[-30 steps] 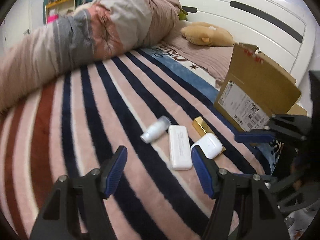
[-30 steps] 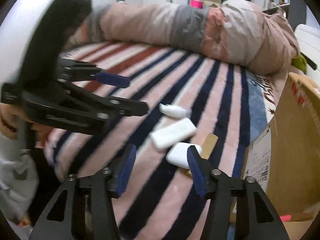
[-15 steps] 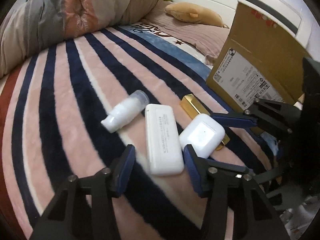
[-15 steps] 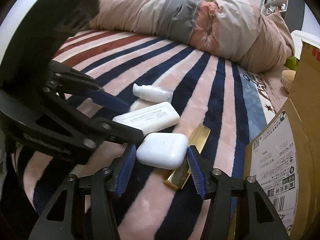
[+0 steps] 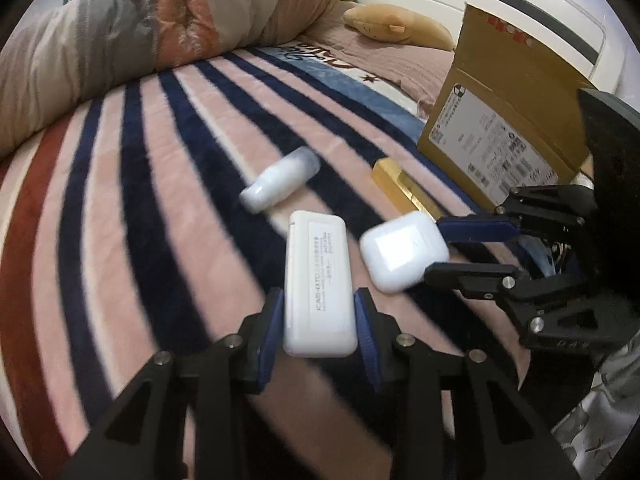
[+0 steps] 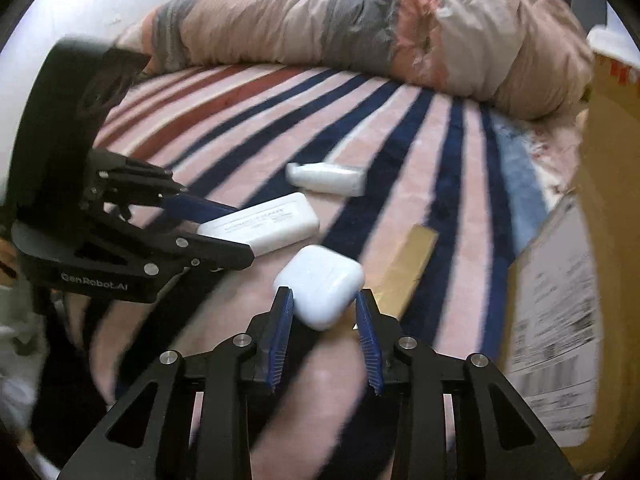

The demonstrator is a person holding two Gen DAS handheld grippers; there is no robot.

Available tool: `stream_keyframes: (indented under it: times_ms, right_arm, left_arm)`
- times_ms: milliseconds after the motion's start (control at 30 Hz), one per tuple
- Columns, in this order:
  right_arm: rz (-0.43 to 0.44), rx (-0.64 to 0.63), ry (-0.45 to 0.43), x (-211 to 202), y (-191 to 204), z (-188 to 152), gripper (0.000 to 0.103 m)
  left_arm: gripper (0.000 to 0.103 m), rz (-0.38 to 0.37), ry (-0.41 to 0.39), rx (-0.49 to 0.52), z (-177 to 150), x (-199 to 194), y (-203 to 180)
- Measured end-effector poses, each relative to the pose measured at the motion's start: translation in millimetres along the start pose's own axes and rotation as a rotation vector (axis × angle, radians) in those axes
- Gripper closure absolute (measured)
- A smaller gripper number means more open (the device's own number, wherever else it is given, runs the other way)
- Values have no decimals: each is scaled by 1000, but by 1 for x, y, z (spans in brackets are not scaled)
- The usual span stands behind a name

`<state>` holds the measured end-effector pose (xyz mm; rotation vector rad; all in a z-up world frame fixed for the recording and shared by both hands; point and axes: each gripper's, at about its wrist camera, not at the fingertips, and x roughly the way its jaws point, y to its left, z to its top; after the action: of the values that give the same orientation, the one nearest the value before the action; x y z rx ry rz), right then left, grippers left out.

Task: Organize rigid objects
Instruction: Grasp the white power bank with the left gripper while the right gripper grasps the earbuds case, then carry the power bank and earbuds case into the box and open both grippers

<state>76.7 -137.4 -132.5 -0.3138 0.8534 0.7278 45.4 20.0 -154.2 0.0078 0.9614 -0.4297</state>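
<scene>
The small white bottle [image 5: 280, 179] is smeared by motion blur, the cardboard box [image 6: 600, 280] runs off the right edge with its label text unreadable, and the gold bar [image 5: 404, 190] is half hidden behind the white case [image 5: 402, 252].
</scene>
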Motion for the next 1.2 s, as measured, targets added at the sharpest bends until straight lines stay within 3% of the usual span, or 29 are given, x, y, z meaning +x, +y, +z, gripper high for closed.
stream_keyframes:
  times_ms: [67, 167, 333, 400, 633, 700, 900, 1067, 1200]
  right_arm:
    - [72, -1, 24, 5, 8, -4, 74]
    - [21, -44, 13, 7, 19, -9, 74]
    - [-52, -88, -33, 15, 21, -5, 45]
    - [-55, -117, -45, 23, 20, -1, 45]
    - [105, -38, 23, 39, 4, 7, 48]
    - [67, -37, 28, 41, 4, 6, 60]
    - [7, -62, 11, 44, 15, 8, 63]
    - [16, -64, -55, 6, 25, 16, 63]
    - [24, -60, -146, -49, 31, 28, 63]
  left_arm:
    - [70, 11, -1, -17, -9, -9, 6]
    - [70, 44, -5, -17, -17, -17, 11]
    - [62, 39, -49, -85, -15, -10, 20]
    - [62, 69, -49, -88, -13, -5, 19]
    - [67, 77, -49, -64, -9, 2, 19]
    - [68, 67, -54, -76, -11, 2, 21]
    - [71, 99, -74, -58, -14, 2, 16]
    - [71, 76, -110, -71, -5, -21, 9]
    - [71, 121, -161, -36, 10, -58, -10]
